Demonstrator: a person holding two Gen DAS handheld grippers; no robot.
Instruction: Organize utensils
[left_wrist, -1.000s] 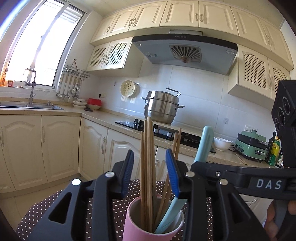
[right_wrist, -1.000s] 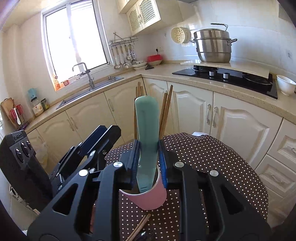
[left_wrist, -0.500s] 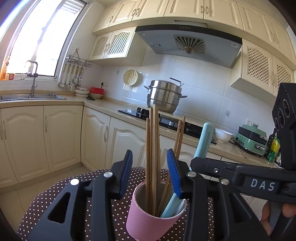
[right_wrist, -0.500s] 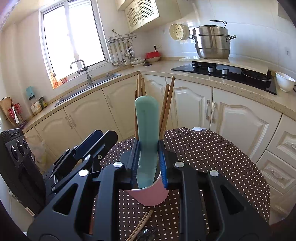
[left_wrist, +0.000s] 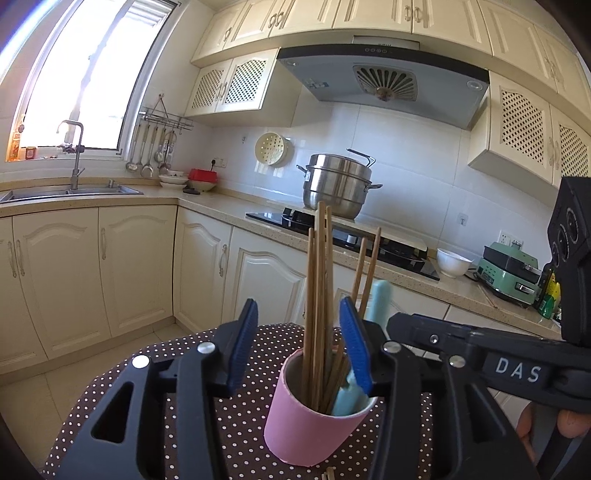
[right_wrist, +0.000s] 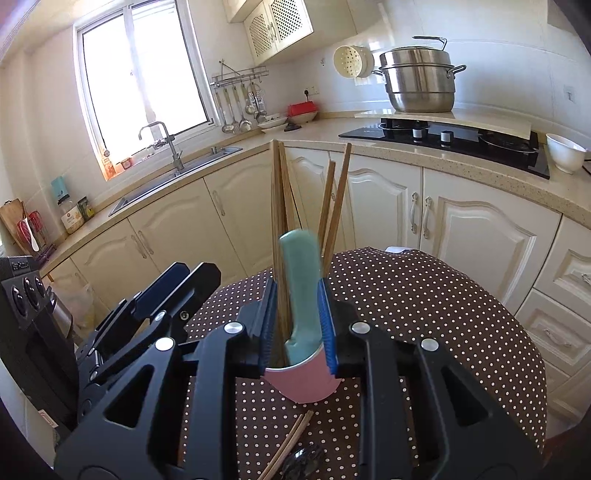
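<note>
A pink cup (left_wrist: 310, 417) stands on the dotted table and holds several wooden chopsticks (left_wrist: 319, 295) and a teal-handled utensil (left_wrist: 378, 299). My left gripper (left_wrist: 299, 345) is open, its blue pads either side of the chopsticks above the cup, touching nothing. In the right wrist view the teal handle (right_wrist: 301, 280) sits low in the cup (right_wrist: 304, 380) between the blue pads of my right gripper (right_wrist: 297, 332). The jaws stand a little wider than the handle. Two loose chopsticks (right_wrist: 288, 443) lie on the table in front of the cup.
The round table has a brown cloth with white dots (right_wrist: 424, 314). A dark metal utensil (right_wrist: 303, 458) lies by the loose chopsticks. Cream kitchen cabinets, a sink (left_wrist: 70, 190) and a hob with a steel pot (left_wrist: 338, 184) stand behind.
The teal-handled utensil has dropped lower into the cup and the right jaws have widened off it. The left gripper has drawn back, still open, showing more of the cup.
</note>
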